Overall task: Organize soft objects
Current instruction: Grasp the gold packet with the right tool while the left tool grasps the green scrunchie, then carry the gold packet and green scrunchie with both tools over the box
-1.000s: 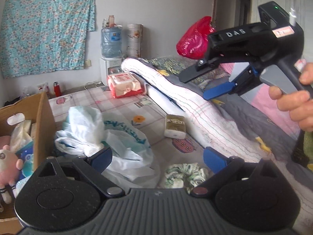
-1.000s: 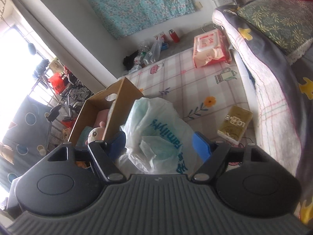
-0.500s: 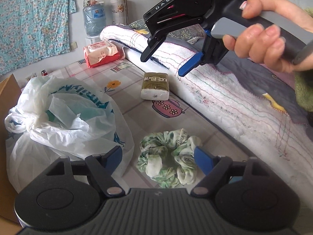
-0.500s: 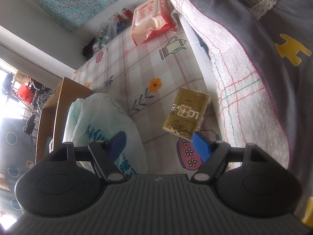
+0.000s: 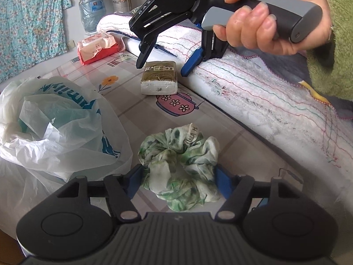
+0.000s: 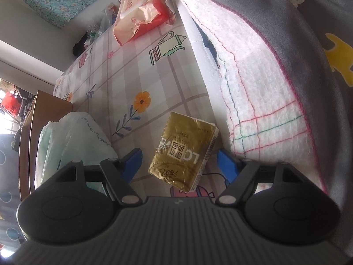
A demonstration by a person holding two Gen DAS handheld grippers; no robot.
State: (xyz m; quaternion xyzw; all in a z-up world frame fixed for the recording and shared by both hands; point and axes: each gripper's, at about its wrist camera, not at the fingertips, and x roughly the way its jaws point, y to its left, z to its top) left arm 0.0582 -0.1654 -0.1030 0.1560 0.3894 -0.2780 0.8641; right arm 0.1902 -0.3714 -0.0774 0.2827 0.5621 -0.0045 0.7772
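Left wrist view, lower centre: green-and-white fabric scrunchie (image 5: pixel 179 172) lay unsorted on the patterned sheet, between the left gripper (image 5: pixel 178 182) pads, jaws just narrowing, grip unconfirmed. Upper centre: right gripper (image 5: pixel 162 66) stood wide over the gold-wrapped tissue pack (image 5: pixel 159 80), not yet picked up.

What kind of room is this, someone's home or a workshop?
Most likely a bedroom in a home. The work goes on over a bed sheet printed with flowers and teapots, a folded blanket lies beside it, and a water jug stands by the wall next to a hanging floral cloth.
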